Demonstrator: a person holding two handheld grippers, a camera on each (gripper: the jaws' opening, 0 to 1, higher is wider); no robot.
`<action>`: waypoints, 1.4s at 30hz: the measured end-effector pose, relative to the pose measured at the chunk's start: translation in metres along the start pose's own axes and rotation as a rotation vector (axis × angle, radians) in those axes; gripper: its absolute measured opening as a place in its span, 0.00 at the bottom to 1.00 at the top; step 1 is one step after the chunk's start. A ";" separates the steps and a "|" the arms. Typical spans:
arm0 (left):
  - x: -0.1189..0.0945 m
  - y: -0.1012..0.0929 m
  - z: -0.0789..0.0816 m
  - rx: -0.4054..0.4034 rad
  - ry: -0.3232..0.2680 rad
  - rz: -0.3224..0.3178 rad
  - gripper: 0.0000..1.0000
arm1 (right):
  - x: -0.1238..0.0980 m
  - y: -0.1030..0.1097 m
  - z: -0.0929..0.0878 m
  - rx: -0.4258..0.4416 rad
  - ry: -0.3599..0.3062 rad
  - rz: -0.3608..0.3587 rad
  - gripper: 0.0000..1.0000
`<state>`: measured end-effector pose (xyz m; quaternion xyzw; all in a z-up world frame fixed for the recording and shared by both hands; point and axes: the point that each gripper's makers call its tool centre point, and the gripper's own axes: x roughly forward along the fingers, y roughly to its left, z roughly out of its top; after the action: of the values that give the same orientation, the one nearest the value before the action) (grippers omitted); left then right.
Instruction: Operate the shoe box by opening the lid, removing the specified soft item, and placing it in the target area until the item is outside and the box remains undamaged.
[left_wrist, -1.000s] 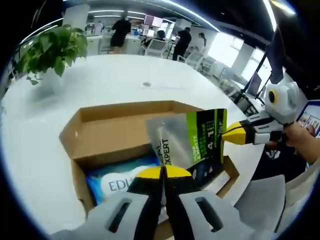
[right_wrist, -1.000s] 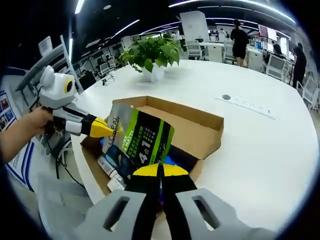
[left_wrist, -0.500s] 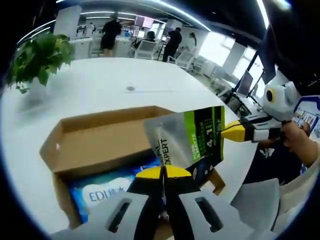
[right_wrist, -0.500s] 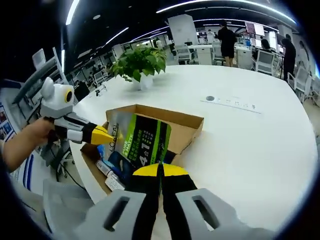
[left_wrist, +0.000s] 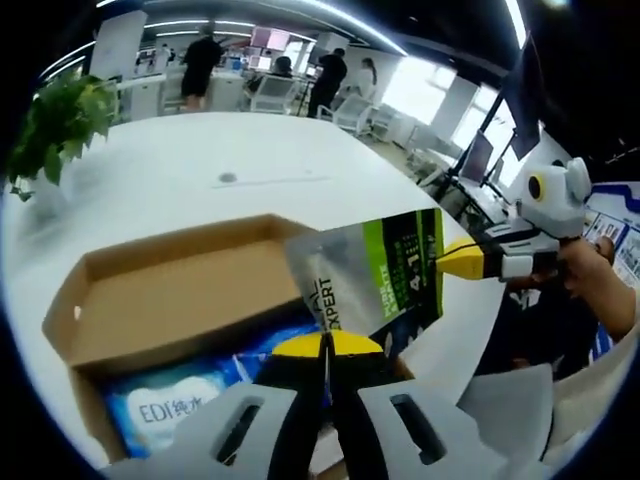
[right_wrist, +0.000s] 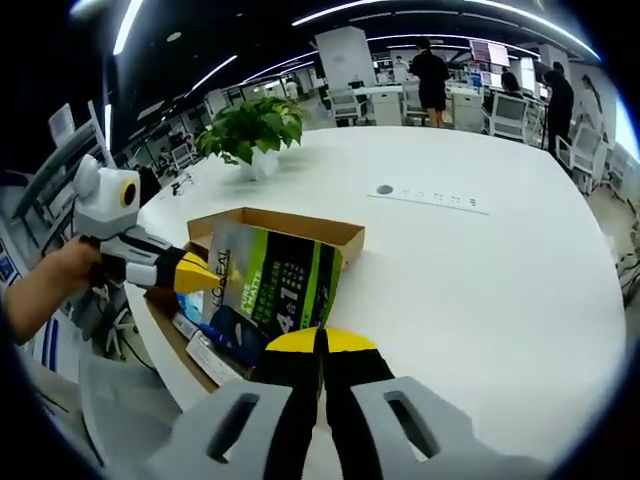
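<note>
Left gripper view: my left gripper (left_wrist: 325, 345) has its yellow-tipped jaws pressed together on the lower edge of the pouch (left_wrist: 375, 280), a soft silver, green and black sachet that I hold upright above the shoe box (left_wrist: 160, 290). My right gripper (left_wrist: 462, 260) enters from the right, its tips closed on the pouch's side edge. The box is open, its brown lid folded back flat on the white table (left_wrist: 230, 160). Inside it lies a blue-and-white pack (left_wrist: 180, 405).

Right gripper view: my right gripper (right_wrist: 320, 342) is clamped on the pouch (right_wrist: 270, 285) from below, and my left gripper (right_wrist: 205, 275) pinches its near edge from the left. The pouch hangs over the front part of the shoe box (right_wrist: 300, 225), clear of the contents as far as I can judge; smaller packs (right_wrist: 200, 345) remain inside. A potted plant (right_wrist: 250, 125) stands well behind the box on the table (right_wrist: 470, 280).

Step in hand, as I judge it: the lid is open and the soft item is lifted out, carried by both grippers. The next move calls for carrying the pouch sideways past the box wall without snagging the cardboard, lowering it onto bare tabletop beside the box, then parting both pairs of jaws.
</note>
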<state>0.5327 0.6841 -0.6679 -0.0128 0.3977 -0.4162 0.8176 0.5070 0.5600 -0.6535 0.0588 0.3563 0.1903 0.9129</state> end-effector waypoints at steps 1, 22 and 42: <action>0.003 -0.003 0.001 0.002 0.002 -0.006 0.00 | -0.001 -0.002 -0.001 0.002 0.002 -0.004 0.00; 0.045 -0.037 0.014 0.034 0.024 -0.046 0.00 | -0.018 -0.056 -0.010 0.050 0.019 -0.078 0.00; 0.090 -0.051 0.009 0.095 0.097 -0.030 0.00 | -0.006 -0.102 -0.031 0.088 0.057 -0.133 0.00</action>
<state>0.5344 0.5857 -0.7015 0.0404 0.4164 -0.4469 0.7907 0.5128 0.4623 -0.6977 0.0696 0.3932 0.1152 0.9095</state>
